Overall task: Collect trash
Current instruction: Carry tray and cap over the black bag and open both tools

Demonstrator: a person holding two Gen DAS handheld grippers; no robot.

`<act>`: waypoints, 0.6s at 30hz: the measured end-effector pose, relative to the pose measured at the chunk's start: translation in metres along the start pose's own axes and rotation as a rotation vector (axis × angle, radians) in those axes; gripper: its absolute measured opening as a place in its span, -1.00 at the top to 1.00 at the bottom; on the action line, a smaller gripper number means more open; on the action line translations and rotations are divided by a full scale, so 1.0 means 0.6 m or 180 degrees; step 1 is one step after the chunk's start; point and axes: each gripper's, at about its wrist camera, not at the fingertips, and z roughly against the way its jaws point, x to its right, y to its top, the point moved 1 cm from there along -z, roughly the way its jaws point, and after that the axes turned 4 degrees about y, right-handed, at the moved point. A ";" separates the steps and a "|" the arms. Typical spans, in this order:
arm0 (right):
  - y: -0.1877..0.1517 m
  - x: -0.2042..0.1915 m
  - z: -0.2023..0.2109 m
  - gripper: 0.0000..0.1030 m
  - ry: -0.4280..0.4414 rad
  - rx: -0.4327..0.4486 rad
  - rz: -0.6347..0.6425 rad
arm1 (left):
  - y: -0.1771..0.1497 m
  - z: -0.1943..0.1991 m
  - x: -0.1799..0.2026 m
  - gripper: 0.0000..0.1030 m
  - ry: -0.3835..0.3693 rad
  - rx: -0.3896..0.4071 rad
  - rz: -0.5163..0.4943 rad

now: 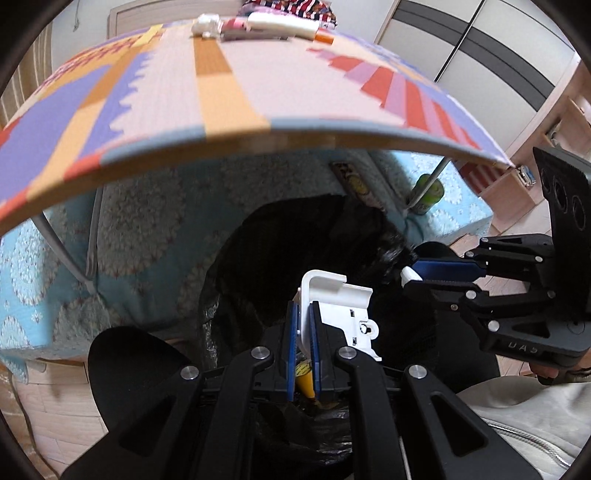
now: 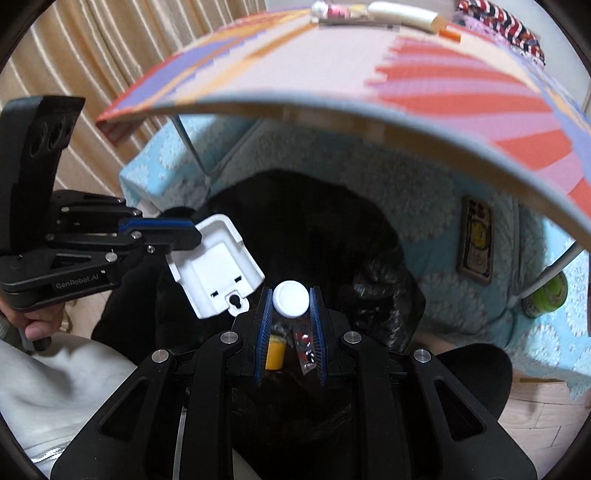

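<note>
- Left gripper [image 1: 303, 321]: fingers closed tight on a white plastic bracket [image 1: 341, 306], pinching one edge of it between the blue pads [image 1: 291, 332]. In the right wrist view the same bracket [image 2: 214, 266] hangs off the left gripper [image 2: 192, 236], tilted, hollow side facing the camera, keyhole slot at its lower edge.
- Right gripper [image 2: 291, 306]: fingers narrowed around a small white round cap [image 2: 290, 298], pads touching it on both sides. In the left wrist view the right gripper [image 1: 410, 275] comes in from the right with a bit of white showing at its tip.
- Both grippers sit over the open mouth of a black trash bag [image 1: 295, 236], which lies on the floor just below the table edge; bag also seen in the right view [image 2: 314, 221].
- Inside the bag, under the right gripper: a yellow cylinder piece [image 2: 275, 350] and a clear wrapper with red print [image 2: 304, 349]. The left view shows a yellow pointed item [image 1: 306, 380] down between the fingers.
- Table [image 1: 240, 96] with striped colourful cover is above; at its far edge lie a few blurred white and pink things [image 1: 258, 24].
- Blue patterned rug [image 1: 147, 221] under the table, with a green can [image 1: 428, 192] beside a table leg and a flat yellow-and-brown packet [image 2: 476, 240] lying on the rug.
</note>
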 end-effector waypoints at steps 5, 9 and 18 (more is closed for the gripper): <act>-0.009 0.004 -0.030 0.60 0.0012 -0.0148 -0.0013 | -0.011 -0.030 -0.001 0.88 0.0029 -0.0134 -0.0018; -0.016 0.004 -0.058 0.60 0.0009 -0.0291 -0.0013 | -0.018 -0.051 -0.008 0.88 0.0039 -0.0242 0.0017; -0.007 -0.001 -0.083 0.60 0.0050 -0.0343 0.0007 | -0.023 -0.067 -0.012 0.88 0.0071 -0.0335 0.0026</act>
